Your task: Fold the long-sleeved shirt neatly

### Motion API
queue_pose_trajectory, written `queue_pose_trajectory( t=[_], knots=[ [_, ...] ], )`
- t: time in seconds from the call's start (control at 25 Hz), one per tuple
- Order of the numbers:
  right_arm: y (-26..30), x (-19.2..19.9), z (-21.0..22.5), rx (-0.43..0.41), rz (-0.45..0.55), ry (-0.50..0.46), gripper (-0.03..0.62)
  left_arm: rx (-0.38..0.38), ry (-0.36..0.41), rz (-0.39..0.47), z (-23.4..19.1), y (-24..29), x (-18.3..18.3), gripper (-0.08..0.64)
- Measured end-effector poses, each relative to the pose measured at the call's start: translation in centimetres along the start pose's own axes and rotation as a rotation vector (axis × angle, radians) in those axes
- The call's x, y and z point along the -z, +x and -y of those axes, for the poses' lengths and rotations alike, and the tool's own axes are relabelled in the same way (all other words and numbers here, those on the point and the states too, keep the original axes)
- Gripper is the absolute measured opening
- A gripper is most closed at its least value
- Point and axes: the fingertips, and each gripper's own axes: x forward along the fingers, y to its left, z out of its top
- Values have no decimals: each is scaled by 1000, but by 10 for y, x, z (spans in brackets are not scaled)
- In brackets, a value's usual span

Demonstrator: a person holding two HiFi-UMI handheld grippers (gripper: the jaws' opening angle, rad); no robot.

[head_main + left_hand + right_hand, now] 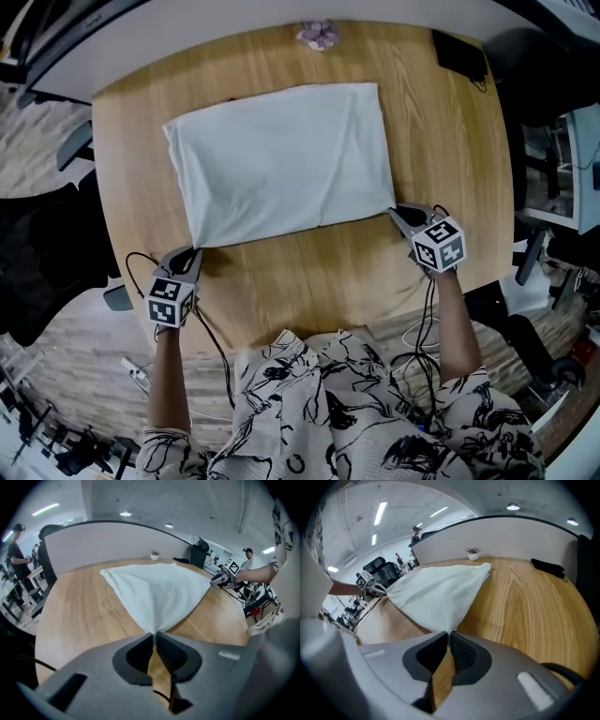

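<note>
Along shirt (pixel 281 159) nr edge, L gripper (pixel 194 250), R gripper (pixel 395 213) jaws tight on corners; wide table (pixel 309 281) margin

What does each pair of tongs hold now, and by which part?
Both hold the white shirt: the left tongs pinch its near left corner, the right tongs its near right corner.

I read this as an open-plan office or lab: wooden table (pixel 281 291), grey partition (pixel 117 541) at its far edge, office chairs (pixel 377 569), ceiling strip lights (pixel 380 513).
</note>
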Motion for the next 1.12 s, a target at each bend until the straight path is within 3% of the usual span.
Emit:
queue_pose_trajectory(
  t=[0.12, 0.4, 0.44, 0.52, 0.64, 0.72, 0.88, 1.04, 1.12],
  knots=[
    [-4, 5, 2, -8, -2, 11, 34, -3, -34, 1, -10, -8, 7, 31],
    [0, 12, 0, 9, -29, -41, 44, -12, 3, -27, -8, -1, 13, 36],
    [-1, 14, 0, 9, -38, -54, 71, -5, 11, -31, -6, -2, 15, 58],
    [-9, 10, -1, 7, -28, -84, 185, 16, 15, -5, -6, -11, 9, 202],
    [-30, -27, 3, 18, 81, -94, 213, 11, 0, 123, -17, -35, -32, 206],
    [-34, -59, 3, 26, 143, -123, 212, -22, 53, 174, -22, -38, -67, 203],
    [-7, -102, -11, 13, 168, -236, 185, -25, 181, 175, -18, -7, -110, 189],
    [24, -111, -24, -26, 134, -293, 183, 1, 311, 134, -1, 28, -125, 189],
    [34, -103, -22, -24, 94, -322, 183, 7, 338, 98, 1, 42, -121, 189]
  ],
)
